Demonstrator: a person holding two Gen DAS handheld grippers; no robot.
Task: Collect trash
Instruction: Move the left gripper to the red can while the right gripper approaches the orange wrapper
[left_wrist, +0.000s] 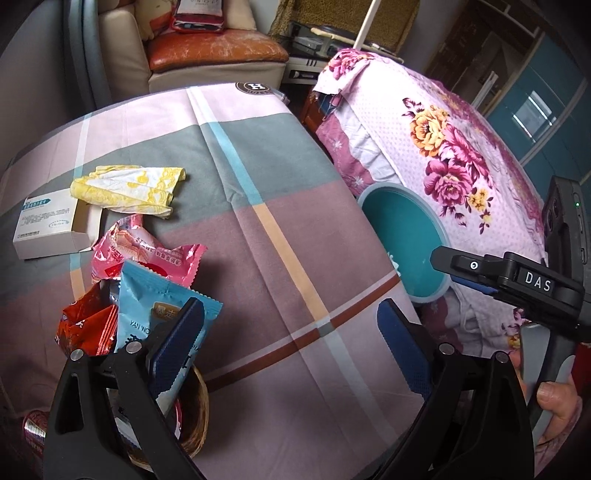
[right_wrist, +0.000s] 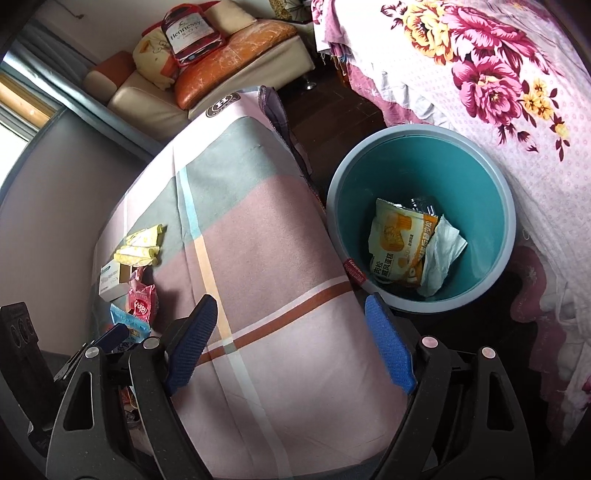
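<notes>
Both the left tongs (left_wrist: 288, 343) and the right tongs (right_wrist: 291, 343) hang released and empty above the counter (right_wrist: 258, 229). The remaining wrappers (left_wrist: 147, 266), a yellow napkin (left_wrist: 129, 188) and a small box (left_wrist: 48, 229) lie at its far-left edge, while the bin (right_wrist: 421, 155) stands just beside it. The next grasp probably works best pinching one wrapper's crimped edge, lifting clear before crossing to the bin.

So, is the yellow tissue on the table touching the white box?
Touching. In the left wrist view the yellow tissue drapes over the far corner of the white box, with no cloth showing between them; the right wrist view shows the same overlap.
</notes>
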